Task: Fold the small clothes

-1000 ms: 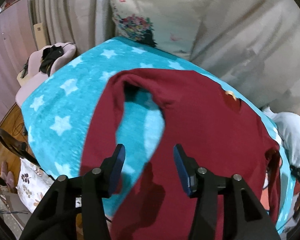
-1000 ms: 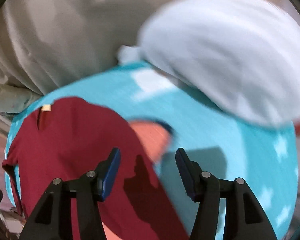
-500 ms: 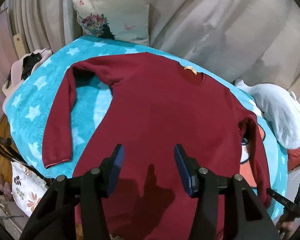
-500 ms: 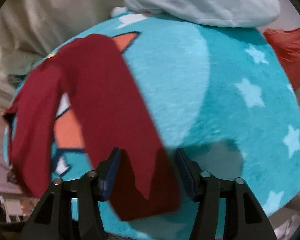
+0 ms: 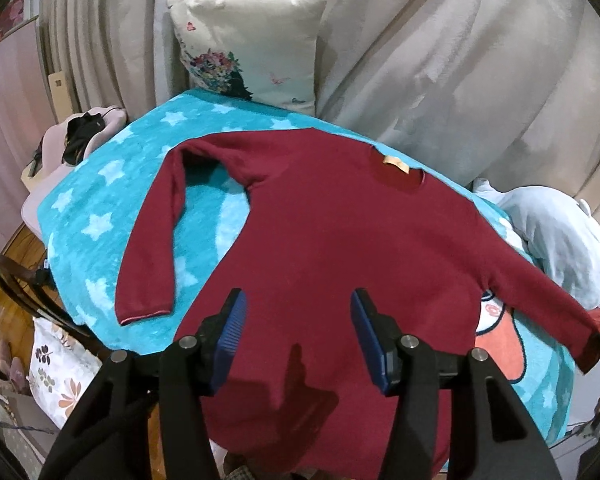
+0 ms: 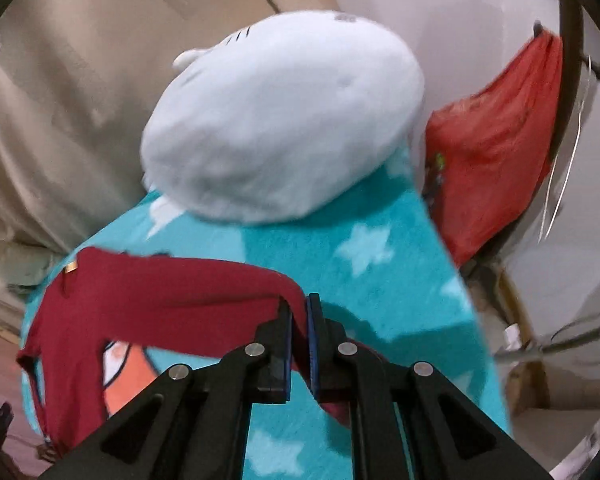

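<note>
Right gripper (image 6: 298,312) fingers, open a second ago, now pinch the maroon knit sweater (image 5: 340,248) sleeve; left gripper (image 5: 298,336) opening, empty, above it, spread on fleecy star blanket (image 5: 100,208).

— Any readable writing here?
— None. Tan neck tag (image 5: 396,165) on the maroon sweater (image 5: 340,240): too small to read.
— On the floral pillow (image 5: 246,46)?
— Only flowers and butterflies, no letters. Likewise stars alone on the turquoise blanket (image 5: 100,216).
</note>
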### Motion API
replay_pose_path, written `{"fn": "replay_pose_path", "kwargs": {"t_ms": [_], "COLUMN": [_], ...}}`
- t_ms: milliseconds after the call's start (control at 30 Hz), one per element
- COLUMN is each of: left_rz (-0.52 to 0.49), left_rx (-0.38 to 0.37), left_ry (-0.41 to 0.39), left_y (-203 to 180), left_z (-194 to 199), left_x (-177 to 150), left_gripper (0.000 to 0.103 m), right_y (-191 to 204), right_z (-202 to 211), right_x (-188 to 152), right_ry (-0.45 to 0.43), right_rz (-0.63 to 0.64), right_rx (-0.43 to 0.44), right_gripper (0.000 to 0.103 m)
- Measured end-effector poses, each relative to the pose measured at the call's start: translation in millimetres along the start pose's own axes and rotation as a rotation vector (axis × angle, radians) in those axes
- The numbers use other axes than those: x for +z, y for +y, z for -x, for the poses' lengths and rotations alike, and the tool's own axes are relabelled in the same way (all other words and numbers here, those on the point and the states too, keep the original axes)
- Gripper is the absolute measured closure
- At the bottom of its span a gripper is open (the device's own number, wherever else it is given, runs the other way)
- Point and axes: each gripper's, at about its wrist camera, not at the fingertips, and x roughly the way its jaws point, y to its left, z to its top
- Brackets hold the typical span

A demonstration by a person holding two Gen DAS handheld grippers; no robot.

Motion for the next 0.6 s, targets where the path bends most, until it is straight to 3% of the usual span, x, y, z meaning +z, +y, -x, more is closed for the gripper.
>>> {"fn": "replay_pose_path", "kwargs": {"t_ms": [167, 267, 333, 400, 500, 567, 600], "left_rz": [0.011, 0.011, 0.004, -0.003, 0.001, 0.008, 0.009], "left_rx": [0.011, 0.012, 0.013, 0.017, 0.019, 0.012, 0.007], "left_ry": [0.011, 0.021, 0.022, 0.023, 0.035, 0.045, 0.051], "left_y": [7, 8, 9, 9, 10, 9, 7], "left_z": [-2, -5, -5, -7, -11, -16, -18], "left_x": [-2, -2, -1, -1, 0, 1, 2], "left_gripper": [0.05, 0.05, 0.05, 0.05, 0.05, 0.05, 0.05], "right_y": [28, 19, 3, -17, -47, -63, -71], "right_z": [-24, -39, -55, -51, -25, -8, -5], "right_x": [17, 16, 19, 19, 7, -9, -21], "right_ry": [0.016, 0.024, 0.054, 0.048, -0.009, -0.038, -0.028], "right_rz": [0.07, 0.085, 0.042, -0.028, -0.16, -0.261, -0.33], "right_rx": [-0.049, -0.109, -0.159, -0.195, -0.148, -0.023, 0.098], "right_gripper": [0.096, 0.093, 0.073, 0.067, 0.052, 0.052, 0.052]}}
